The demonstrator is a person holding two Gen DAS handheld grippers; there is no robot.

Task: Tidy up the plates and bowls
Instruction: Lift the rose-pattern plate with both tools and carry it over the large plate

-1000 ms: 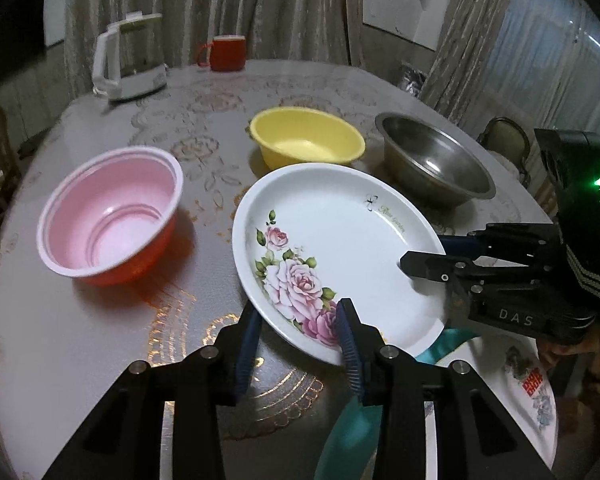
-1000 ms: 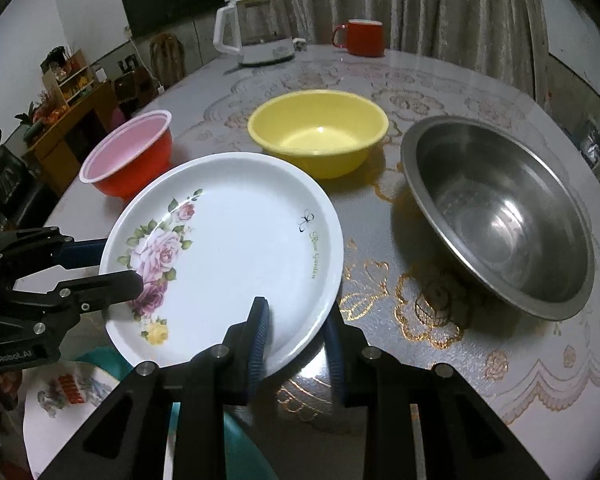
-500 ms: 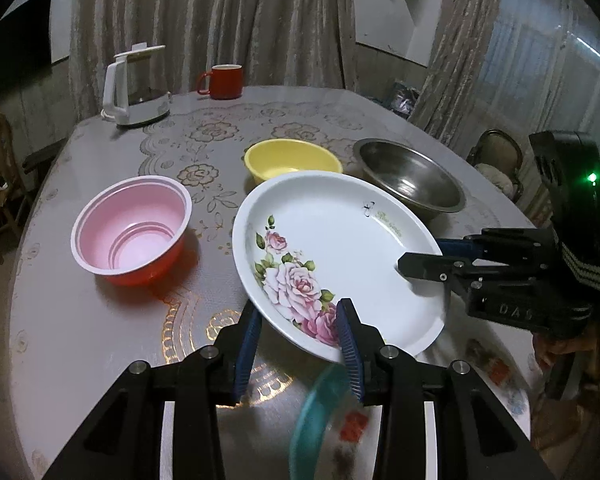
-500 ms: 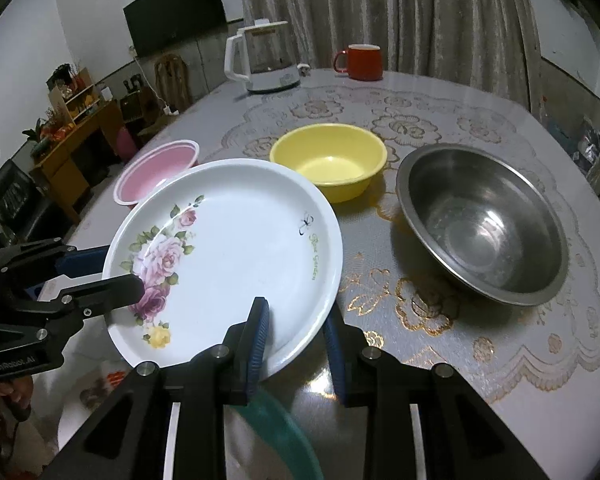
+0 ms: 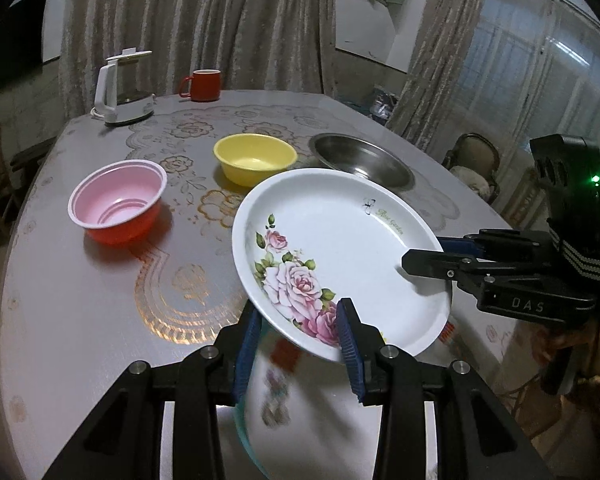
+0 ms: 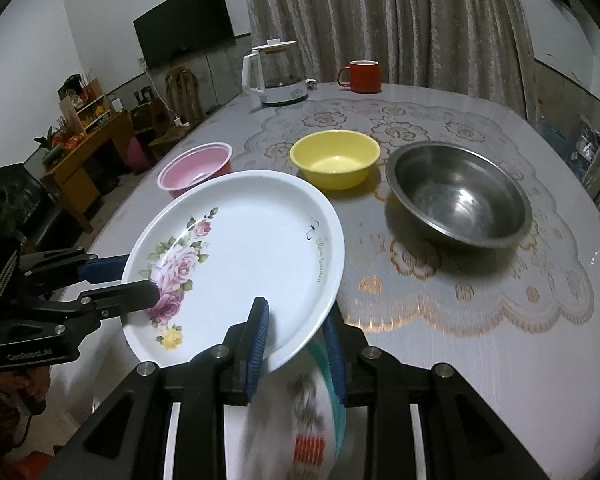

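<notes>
Both tongs, left (image 5: 298, 334) and right (image 6: 294, 338), clamp the rose plate's (image 5: 340, 248) rim, held above the surface's (image 5: 80, 300) near edge.

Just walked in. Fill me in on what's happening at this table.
A person is tidying dishes with two handheld grippers. Both the left gripper and the right gripper are clamped on opposite rim edges of the white rose plate, holding it up off the table. Another plate with a teal rim lies blurred underneath. The pink bowl, yellow bowl and steel bowl sit on the table, untouched.
</notes>
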